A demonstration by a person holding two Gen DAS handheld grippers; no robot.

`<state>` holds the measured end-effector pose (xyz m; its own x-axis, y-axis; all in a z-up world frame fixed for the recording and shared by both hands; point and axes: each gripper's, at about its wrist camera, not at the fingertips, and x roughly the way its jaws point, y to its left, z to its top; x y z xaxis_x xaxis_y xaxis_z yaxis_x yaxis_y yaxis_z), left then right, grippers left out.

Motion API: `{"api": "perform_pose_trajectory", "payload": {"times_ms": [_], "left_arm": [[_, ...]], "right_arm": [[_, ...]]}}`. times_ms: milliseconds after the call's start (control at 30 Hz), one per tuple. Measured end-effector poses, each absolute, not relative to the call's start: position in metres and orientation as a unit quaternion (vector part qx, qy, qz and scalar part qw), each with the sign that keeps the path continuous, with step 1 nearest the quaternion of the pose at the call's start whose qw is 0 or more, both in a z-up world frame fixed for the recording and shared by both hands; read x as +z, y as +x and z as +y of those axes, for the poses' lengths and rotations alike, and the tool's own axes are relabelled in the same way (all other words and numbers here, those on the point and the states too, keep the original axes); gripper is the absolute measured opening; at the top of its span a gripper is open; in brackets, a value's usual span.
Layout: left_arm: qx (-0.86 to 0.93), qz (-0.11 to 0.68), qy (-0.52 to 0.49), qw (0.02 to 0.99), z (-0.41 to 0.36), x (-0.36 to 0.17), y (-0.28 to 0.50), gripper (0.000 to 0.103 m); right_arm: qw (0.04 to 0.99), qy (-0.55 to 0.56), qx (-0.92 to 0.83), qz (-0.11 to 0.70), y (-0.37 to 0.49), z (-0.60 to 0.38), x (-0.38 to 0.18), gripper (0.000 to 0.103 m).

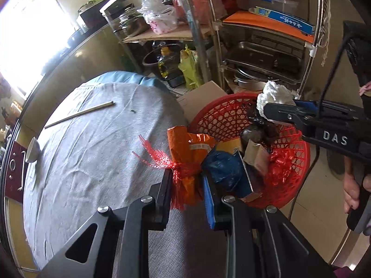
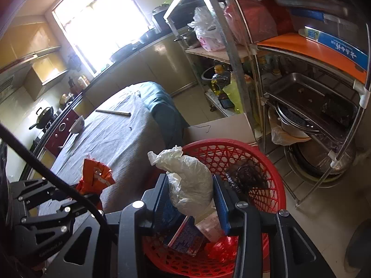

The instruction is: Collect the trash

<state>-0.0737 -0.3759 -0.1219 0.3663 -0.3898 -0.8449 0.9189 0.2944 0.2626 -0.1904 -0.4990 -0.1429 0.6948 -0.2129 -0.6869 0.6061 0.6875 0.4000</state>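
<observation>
My left gripper [image 1: 186,183] is clamped on an orange wrapper bundled in red netting [image 1: 185,159] at the grey-clothed table's [image 1: 97,153] edge; my right gripper [image 2: 191,193] pinches a crumpled white plastic bag [image 2: 190,180] above the red plastic lattice basket [image 2: 266,199].

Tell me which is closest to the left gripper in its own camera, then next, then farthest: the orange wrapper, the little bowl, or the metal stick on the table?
1. The orange wrapper, with red netting, held in the left gripper.
2. The small bowl, at the table's left edge.
3. The metal stick, farther back on the grey cloth.
</observation>
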Motion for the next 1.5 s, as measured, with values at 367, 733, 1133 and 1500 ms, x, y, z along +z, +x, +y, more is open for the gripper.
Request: {"api": "perform_pose_trajectory", "payload": {"times_ms": [367, 733, 1133, 1500], "left_arm": [[-0.462, 0.315, 0.383, 0.735, -0.375, -0.118, -0.073, 0.065], [-0.411, 0.361, 0.359, 0.756, -0.338, -0.124, -0.035, 0.068], [-0.344, 0.398, 0.288, 0.800, -0.271, -0.114, 0.013, 0.074], [-0.313, 0.419, 0.257, 0.813, -0.239, -0.114, 0.036, 0.074]], "right_arm": [[0.851, 0.340, -0.250, 0.313, -0.194, -0.512, -0.150, 0.051], [0.851, 0.333, -0.253, 0.318, -0.188, -0.503, -0.145, 0.052], [0.864, 0.303, -0.223, 0.336, -0.162, -0.472, -0.131, 0.053], [0.846, 0.300, -0.181, 0.403, -0.144, -0.448, -0.165, 0.053]]}}
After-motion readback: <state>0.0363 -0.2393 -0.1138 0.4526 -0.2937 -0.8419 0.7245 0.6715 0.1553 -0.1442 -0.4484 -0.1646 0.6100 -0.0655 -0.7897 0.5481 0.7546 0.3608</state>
